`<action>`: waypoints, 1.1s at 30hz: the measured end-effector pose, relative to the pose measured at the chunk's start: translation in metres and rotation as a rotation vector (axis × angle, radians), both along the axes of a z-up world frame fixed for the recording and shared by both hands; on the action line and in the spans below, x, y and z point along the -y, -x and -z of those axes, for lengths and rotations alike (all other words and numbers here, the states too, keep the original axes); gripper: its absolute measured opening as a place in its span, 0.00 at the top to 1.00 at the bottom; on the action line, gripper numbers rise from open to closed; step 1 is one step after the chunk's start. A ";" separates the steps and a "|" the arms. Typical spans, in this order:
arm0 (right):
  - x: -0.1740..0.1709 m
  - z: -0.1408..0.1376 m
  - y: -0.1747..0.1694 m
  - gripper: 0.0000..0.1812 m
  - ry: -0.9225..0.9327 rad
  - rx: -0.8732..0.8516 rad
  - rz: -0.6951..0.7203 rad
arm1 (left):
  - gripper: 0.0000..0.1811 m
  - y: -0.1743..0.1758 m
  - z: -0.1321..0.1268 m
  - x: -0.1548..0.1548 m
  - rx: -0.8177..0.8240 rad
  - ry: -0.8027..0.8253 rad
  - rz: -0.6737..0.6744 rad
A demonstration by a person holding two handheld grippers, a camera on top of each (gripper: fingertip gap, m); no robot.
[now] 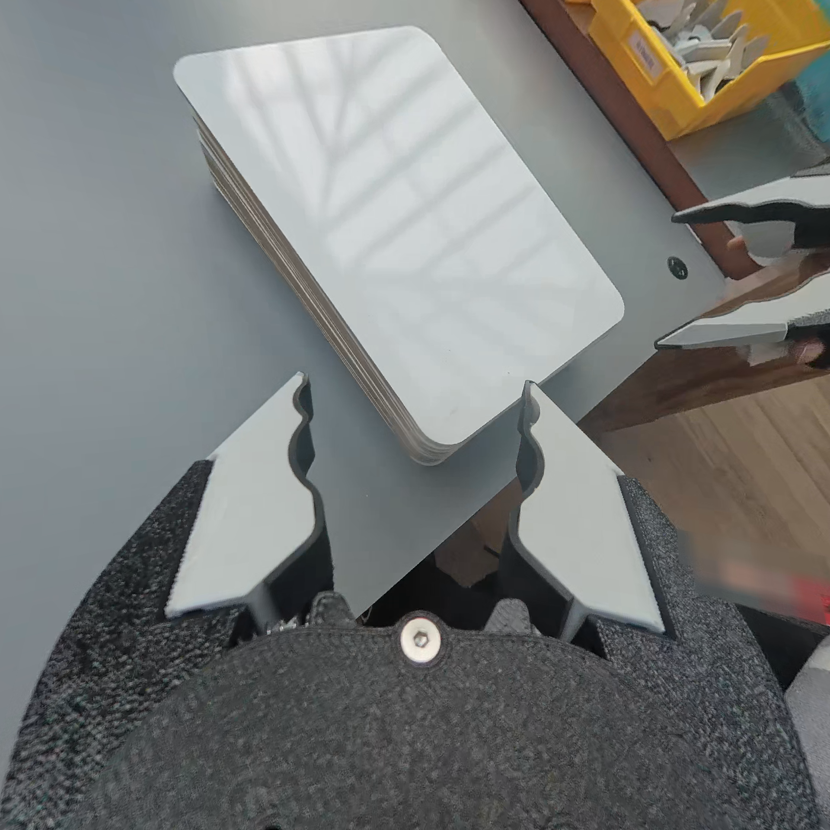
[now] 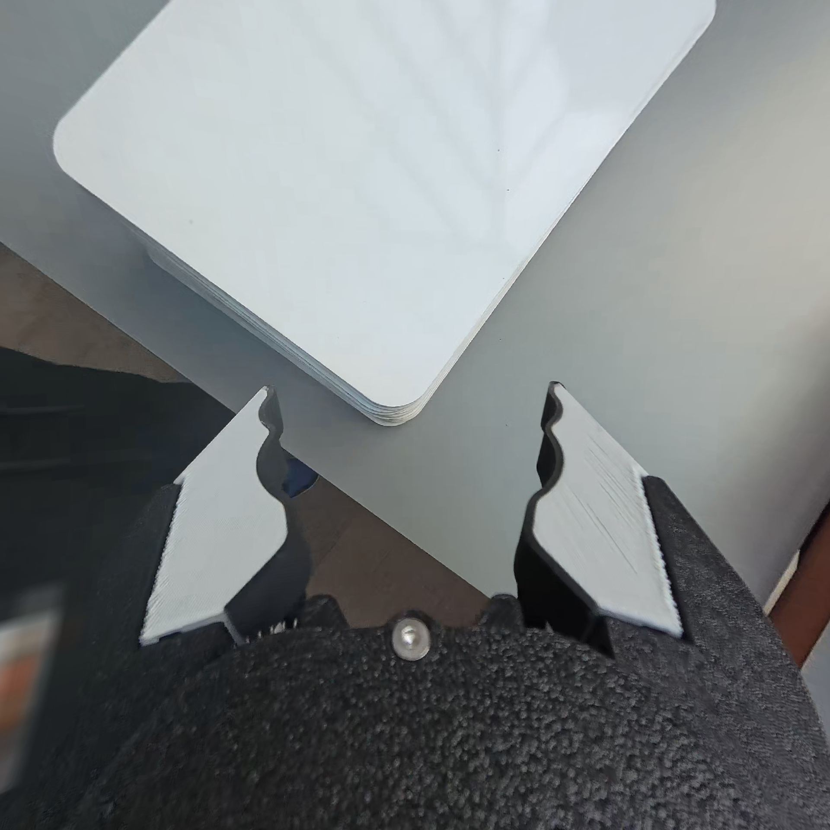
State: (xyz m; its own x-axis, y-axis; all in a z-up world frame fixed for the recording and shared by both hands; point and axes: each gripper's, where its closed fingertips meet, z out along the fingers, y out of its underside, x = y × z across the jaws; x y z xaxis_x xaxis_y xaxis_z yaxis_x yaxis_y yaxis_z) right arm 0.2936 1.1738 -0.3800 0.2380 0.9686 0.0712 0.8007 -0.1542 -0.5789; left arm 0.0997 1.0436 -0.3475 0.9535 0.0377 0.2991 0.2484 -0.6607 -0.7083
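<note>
A stack of several thin white boards with rounded corners [image 1: 395,224] lies flat on a grey table [image 1: 90,224]. My left gripper [image 1: 415,381] is open and empty, its fingertips on either side of the stack's near corner, a little above the table. The same stack [image 2: 350,179] fills the right wrist view. My right gripper [image 2: 411,386] is open and empty, just short of another corner of the stack. The right gripper also shows in the left wrist view [image 1: 664,280] at the right edge, open, beside the stack.
A yellow bin [image 1: 700,67] with pale grey parts sits at the top right beyond a brown wooden rail [image 1: 629,112]. The table edge runs close under both grippers, with wooden floor [image 1: 696,471] below. A small black round fitting [image 1: 677,268] sits in the table.
</note>
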 end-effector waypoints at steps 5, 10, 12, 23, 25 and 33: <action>0.038 -0.018 0.010 0.46 -0.019 -0.072 0.087 | 0.54 0.046 -0.031 0.056 0.015 -0.100 -0.191; 0.097 -0.041 0.063 0.68 -0.013 -0.166 0.060 | 0.68 0.113 -0.050 0.151 -0.005 -0.183 -0.403; 0.125 -0.043 0.094 0.75 0.007 -0.187 0.033 | 0.73 0.143 -0.055 0.201 -0.009 -0.212 -0.488; 0.368 -0.057 0.376 1.00 0.057 -0.368 -0.031 | 0.99 0.340 -0.082 0.572 -0.153 -0.289 -0.785; 0.420 -0.066 0.435 1.00 0.071 -0.390 -0.075 | 1.00 0.378 -0.091 0.637 -0.188 -0.279 -0.842; 0.604 -0.084 0.697 0.69 0.112 -0.413 -0.377 | 0.78 0.516 -0.102 0.839 -0.222 -0.285 -1.105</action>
